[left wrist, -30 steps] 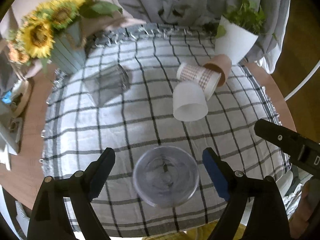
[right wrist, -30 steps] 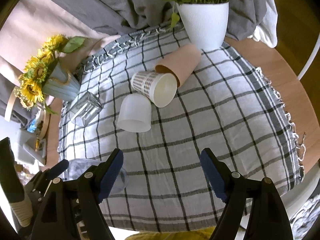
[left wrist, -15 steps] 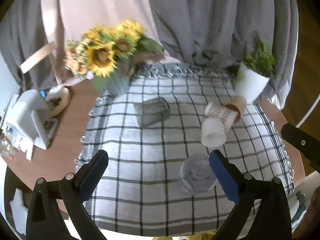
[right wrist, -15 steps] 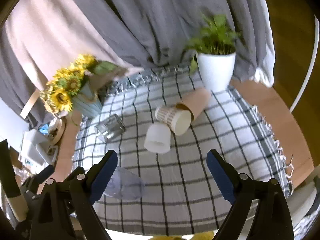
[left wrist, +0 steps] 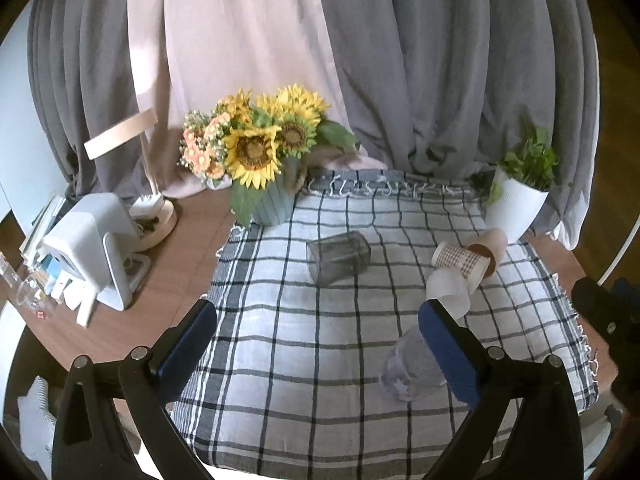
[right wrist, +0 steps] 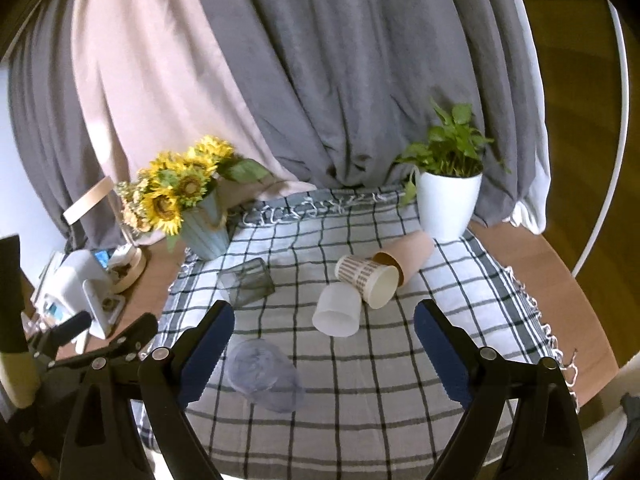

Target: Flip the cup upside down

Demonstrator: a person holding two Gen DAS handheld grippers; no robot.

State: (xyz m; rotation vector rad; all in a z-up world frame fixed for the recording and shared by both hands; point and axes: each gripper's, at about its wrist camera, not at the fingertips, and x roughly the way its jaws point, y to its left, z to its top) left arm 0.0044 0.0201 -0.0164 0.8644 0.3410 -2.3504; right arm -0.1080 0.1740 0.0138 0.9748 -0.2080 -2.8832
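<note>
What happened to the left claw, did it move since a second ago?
Yes. The left claw backed up and away from the clear cup on the checked cloth. The cup sat between its fingers before; now it looks small, beside the right finger.

A home, most likely a living or dining room. A round wooden table [left wrist: 180, 256] carries a fringed checked tablecloth [left wrist: 320, 320], a vase of sunflowers [left wrist: 256, 152] and a potted plant [right wrist: 448, 200]. Grey and pink curtains [right wrist: 320, 80] hang behind, above a wood floor [right wrist: 580, 100].

text: none legible | labels: none | brands: none | numbers: none | signs: none
</note>
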